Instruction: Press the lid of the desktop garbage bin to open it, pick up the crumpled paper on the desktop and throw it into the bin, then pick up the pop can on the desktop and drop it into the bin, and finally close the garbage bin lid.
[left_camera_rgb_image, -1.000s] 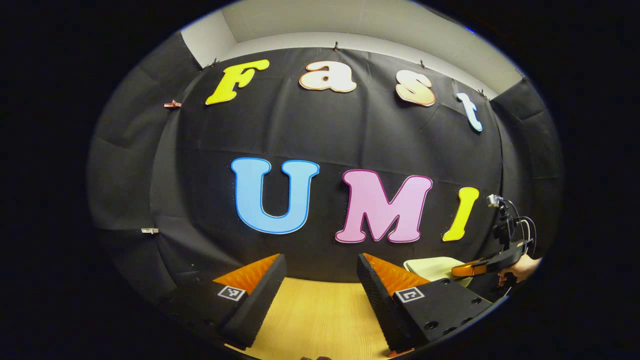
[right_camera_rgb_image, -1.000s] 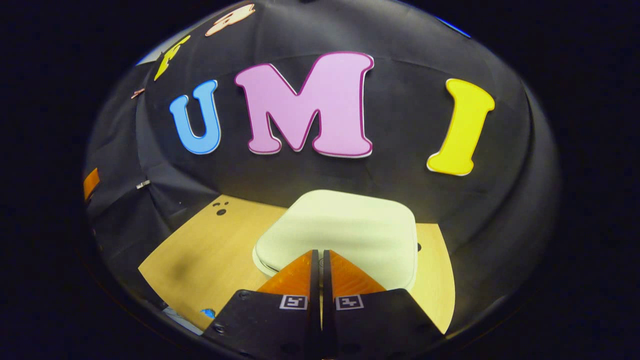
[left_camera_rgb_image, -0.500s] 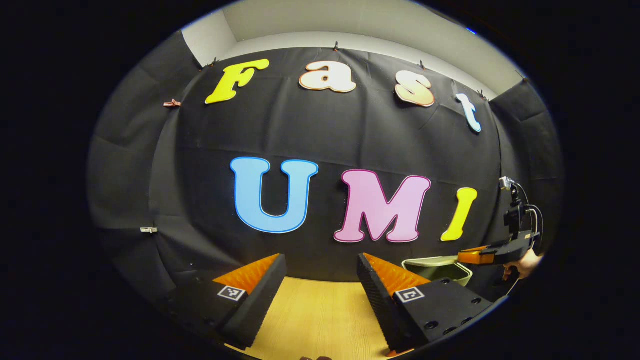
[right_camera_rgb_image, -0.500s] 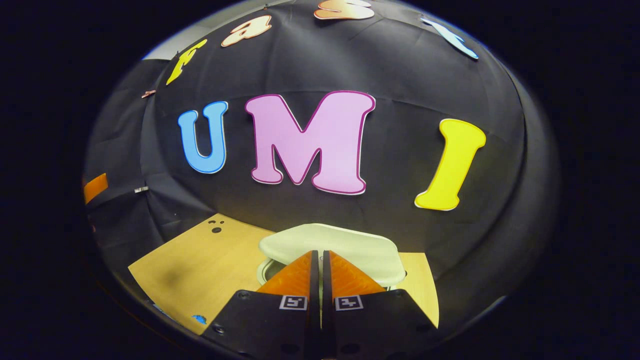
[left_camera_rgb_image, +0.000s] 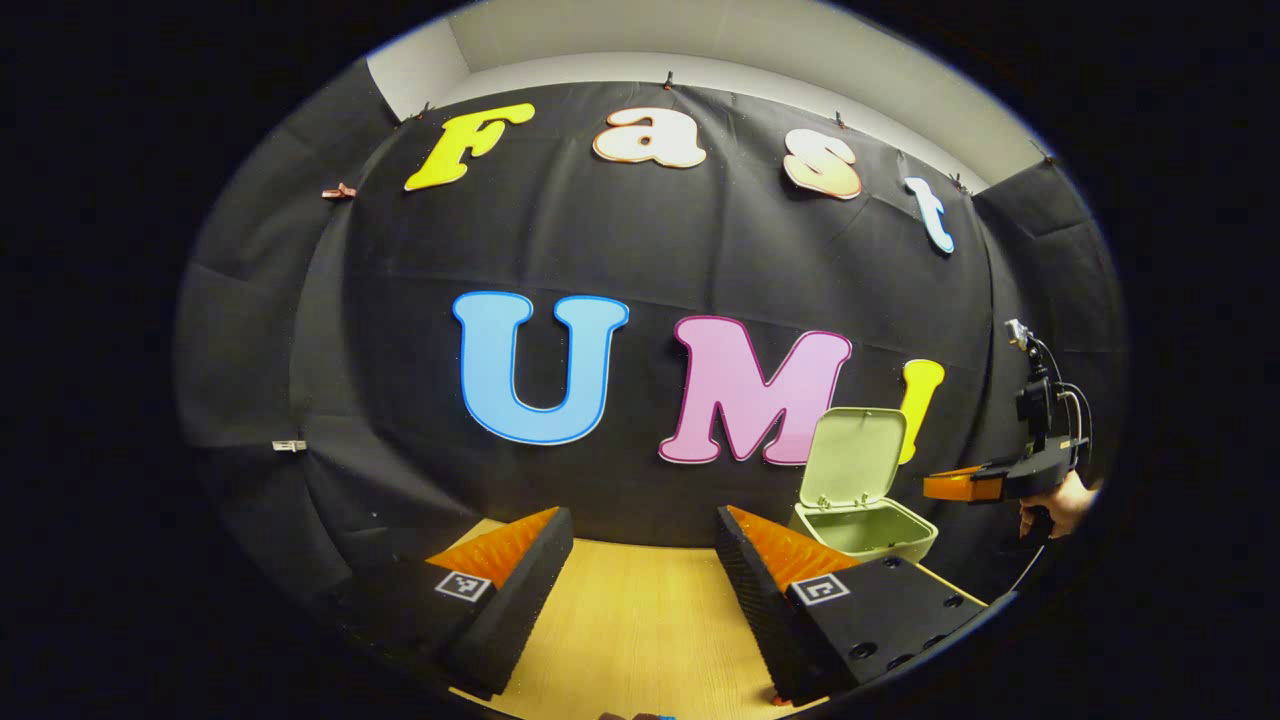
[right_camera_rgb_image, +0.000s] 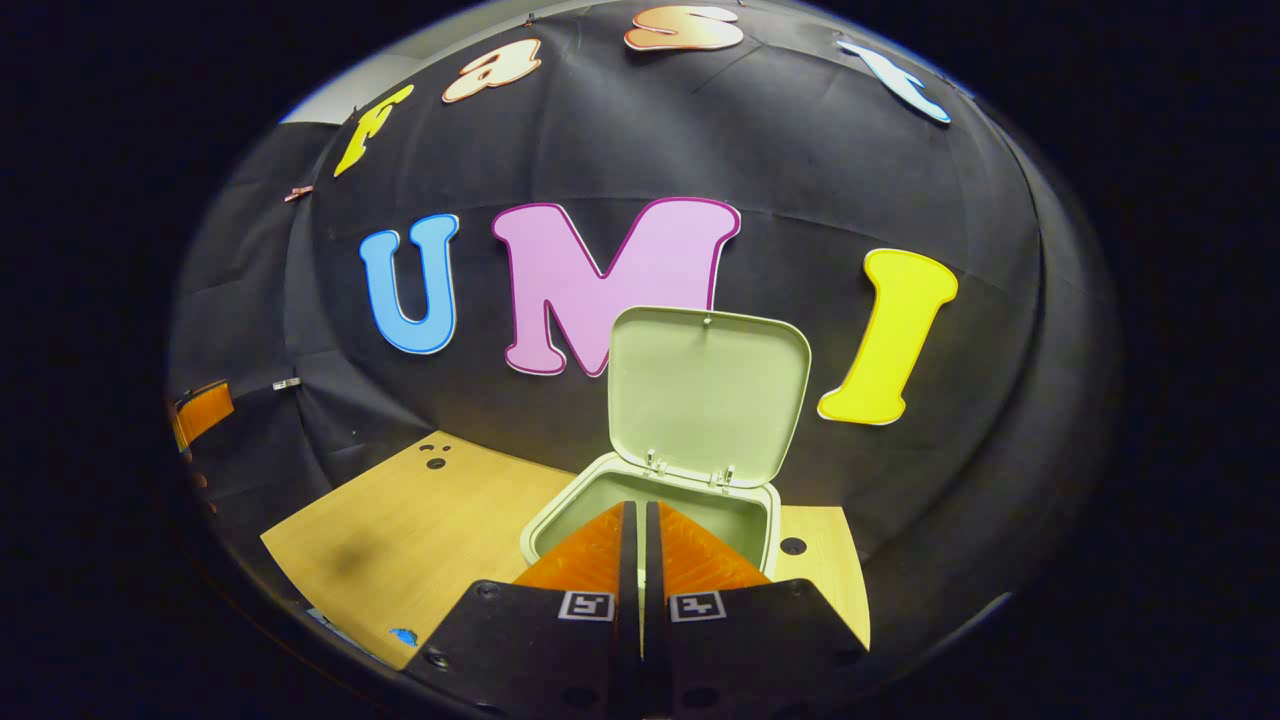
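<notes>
Garbage bin (right_camera_rgb_image: 560, 525) open, lid (right_camera_rgb_image: 708, 388) upright. Right gripper (right_camera_rgb_image: 640, 530) shut tight, empty, just before bin; left gripper (left_camera_rgb_image: 640, 535) spread wide. Next, likely: grab crumpled paper.

Bin (right_camera_rgb_image: 548, 528) on table (right_camera_rgb_image: 420, 520), lid (right_camera_rgb_image: 705, 392) upright behind.

Left gripper view low over the table (left_camera_rgb_image: 640, 620), facing the wall, right gripper view nearer the bin (right_camera_rgb_image: 650, 500) (shared by both)
</notes>
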